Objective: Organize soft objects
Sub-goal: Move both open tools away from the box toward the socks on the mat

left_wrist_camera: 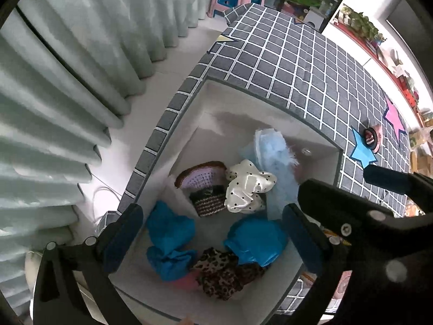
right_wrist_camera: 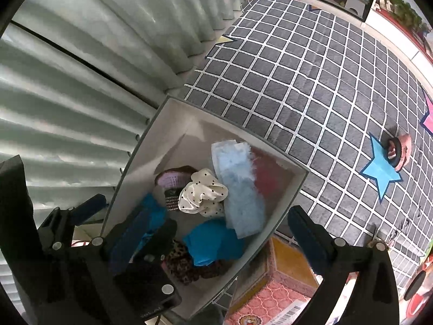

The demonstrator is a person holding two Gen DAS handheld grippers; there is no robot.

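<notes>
Two grippers hang over a white box (left_wrist_camera: 216, 103) set at the edge of a grey checked cloth (left_wrist_camera: 311, 75), and both stand with jaws spread wide and nothing between the pads. In the left wrist view the left gripper (left_wrist_camera: 213, 238) frames the lower half of the box, one finger at lower left and one at lower right, and the right gripper (left_wrist_camera: 389, 187) enters from the right edge. Inside the box lie the soft things: a pale blue fluffy piece (left_wrist_camera: 273, 157) in the upper middle, a cream dotted scrunchie (left_wrist_camera: 249, 187) just below it, a pink and brown knitted piece (left_wrist_camera: 200, 178) to the left, two crumpled bright blue pieces (left_wrist_camera: 170, 241) lower down, and a leopard-print scrunchie (left_wrist_camera: 219, 273) at the bottom between them. In the right wrist view the right gripper (right_wrist_camera: 216, 246) sits low in the frame, its right finger outside the box wall over a pink and yellow patterned box (right_wrist_camera: 286, 270). At the right edge, a blue paper star (right_wrist_camera: 381, 170) lies on the cloth with a small round dark-rimmed thing (right_wrist_camera: 395, 151) touching it. Pale green curtains (right_wrist_camera: 94, 67) fill the left side.
</notes>
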